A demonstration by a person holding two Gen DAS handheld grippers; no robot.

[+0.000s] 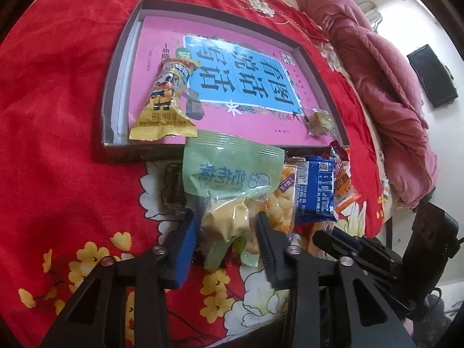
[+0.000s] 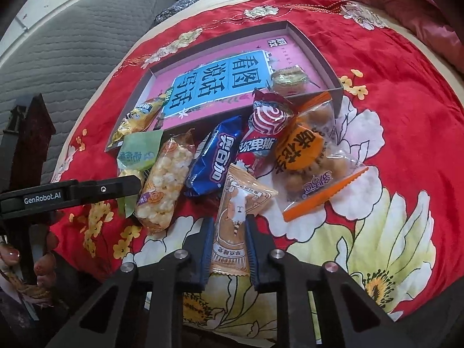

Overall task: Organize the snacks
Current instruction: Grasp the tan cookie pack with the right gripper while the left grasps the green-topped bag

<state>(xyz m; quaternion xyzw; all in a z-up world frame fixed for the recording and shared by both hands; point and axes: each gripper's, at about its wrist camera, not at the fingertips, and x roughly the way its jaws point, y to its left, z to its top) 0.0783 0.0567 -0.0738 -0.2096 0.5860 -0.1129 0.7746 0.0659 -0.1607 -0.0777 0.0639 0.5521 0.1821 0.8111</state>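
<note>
The shallow box (image 2: 329,66) with the pink book (image 1: 162,37) as its floor serves as the landmark; it lies on the red floral bedspread (image 1: 58,116). Inside the box: two snacks, a yellow pouch (image 1: 165,98) at one near corner and a small gold-wrapped biscuit (image 2: 288,79) at the other. In front of the box's near wall lies a pile of six snacks: one green packet (image 1: 229,171), one popcorn bar (image 2: 165,182), one blue cookie pack (image 2: 214,159), one red swirl lollipop (image 2: 268,121), one orange-labelled bag of round balls (image 2: 316,159), and one tan sachet (image 2: 236,217). The pile crowds the near wall; the lollipop overlaps its rim.

The left gripper (image 1: 224,226) brackets the green packet's lower end, jaws parted; contact cannot be confirmed. The right gripper (image 2: 229,243) has both pads against the tan sachet, gripping it. A pink quilt (image 1: 377,72) lies beyond the box.
</note>
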